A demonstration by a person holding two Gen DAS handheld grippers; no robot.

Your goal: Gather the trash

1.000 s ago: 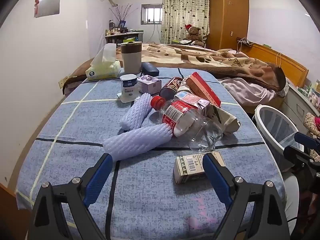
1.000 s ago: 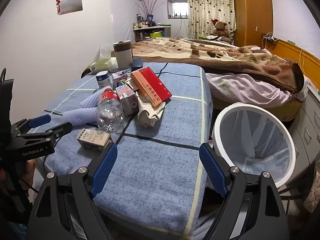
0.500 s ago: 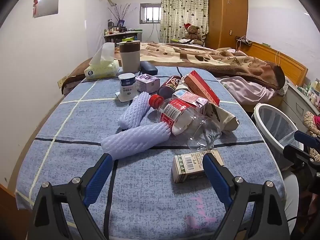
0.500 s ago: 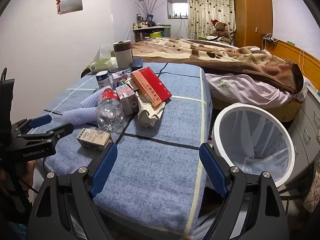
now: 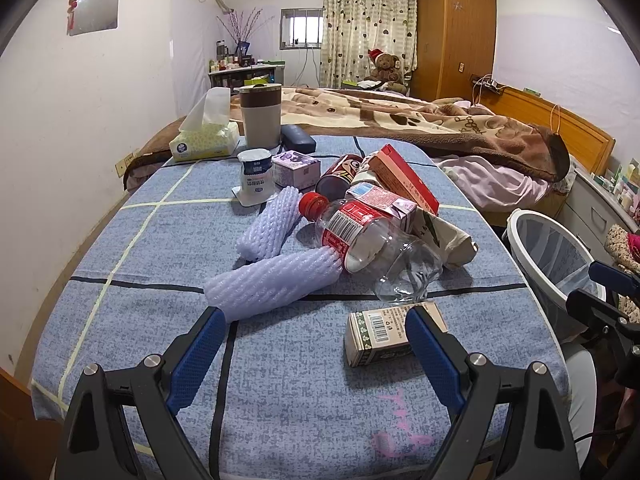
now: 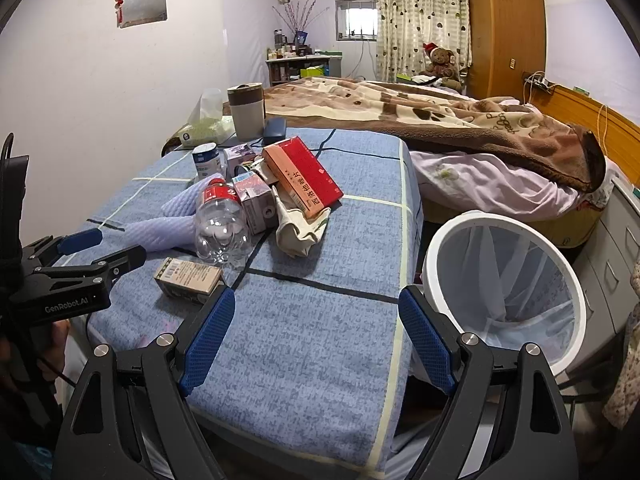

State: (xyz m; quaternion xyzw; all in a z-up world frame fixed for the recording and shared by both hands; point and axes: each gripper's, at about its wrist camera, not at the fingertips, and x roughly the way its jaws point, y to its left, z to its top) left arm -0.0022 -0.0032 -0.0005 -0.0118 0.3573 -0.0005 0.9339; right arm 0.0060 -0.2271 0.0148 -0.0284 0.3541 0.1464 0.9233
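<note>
On a blue checked tablecloth (image 5: 132, 264) at the foot of a bed, litter waits to be cleared: a small barcoded carton (image 5: 384, 334), an empty plastic bottle with a red cap (image 5: 372, 240), two white foam net sleeves (image 5: 272, 284), a red box (image 5: 404, 178), a drink carton (image 5: 380, 200) and a crumpled cloth bag (image 5: 444, 236). Over the past second the left gripper (image 5: 312, 334) has crept slightly toward the pile, its blue-padded jaws spread wide and empty; the small carton now lies just beside its right finger, with the nearer foam sleeve at its left finger. The right gripper (image 6: 316, 316), likewise wide apart and holding nothing, has barely moved and hovers over bare cloth near the table's edge. Beside the table stands a white bin lined with a clear bag (image 6: 500, 280), in which no trash can be seen. Nothing on the table has shifted, so collection appears not to have begun; the small advance suggests the carton or the foam sleeve will be the first pick.
</note>
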